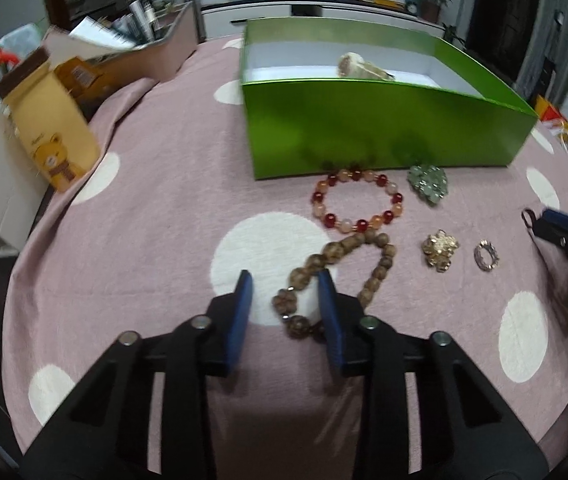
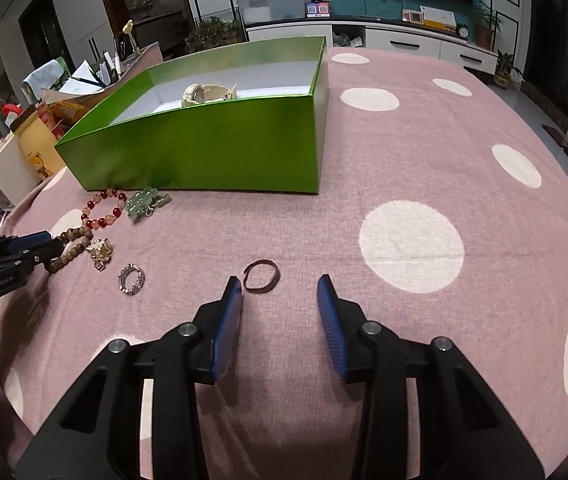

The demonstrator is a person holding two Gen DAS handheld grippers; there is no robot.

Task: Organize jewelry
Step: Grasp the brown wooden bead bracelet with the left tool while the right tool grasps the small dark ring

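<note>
pink dotted tablecloth, bearing: green box, open-topped, a pale item inside. against the box front: red bead bracelet, green brooch. nearer than these from the box: brown wooden bead bracelet, gold brooch, silver ring, dark thin band. left gripper: jaws narrowed about the wooden beads, contact uncertain. right gripper: jaws apart, empty, dark band just ahead.
</note>
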